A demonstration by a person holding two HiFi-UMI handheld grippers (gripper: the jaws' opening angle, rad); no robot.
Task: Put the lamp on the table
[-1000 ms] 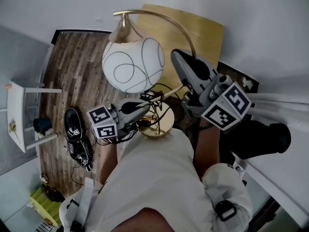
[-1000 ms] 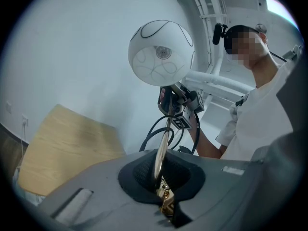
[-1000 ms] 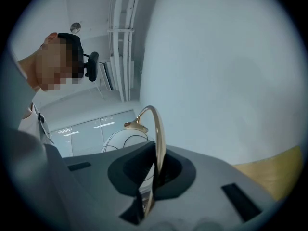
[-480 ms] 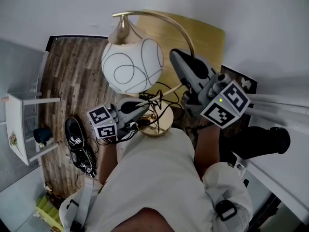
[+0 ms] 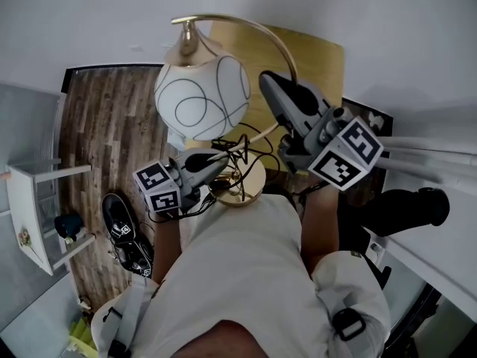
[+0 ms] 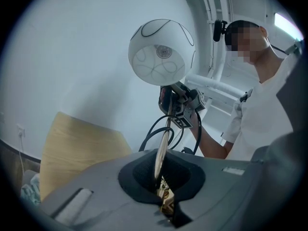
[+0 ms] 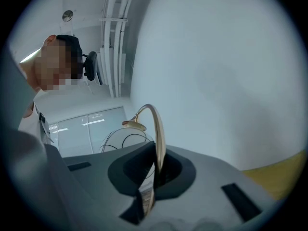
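Standing upright — lamp (image 5: 201,99) stem arching left; left tool (image 5: 223,162), right tool (image 5: 268,80) clamping it.

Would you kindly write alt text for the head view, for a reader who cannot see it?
Seen from above, a person holds a gold lamp with a white globe shade in two grippers, the left gripper shut low on its stem, the right gripper higher. A light wooden table stands just beyond.
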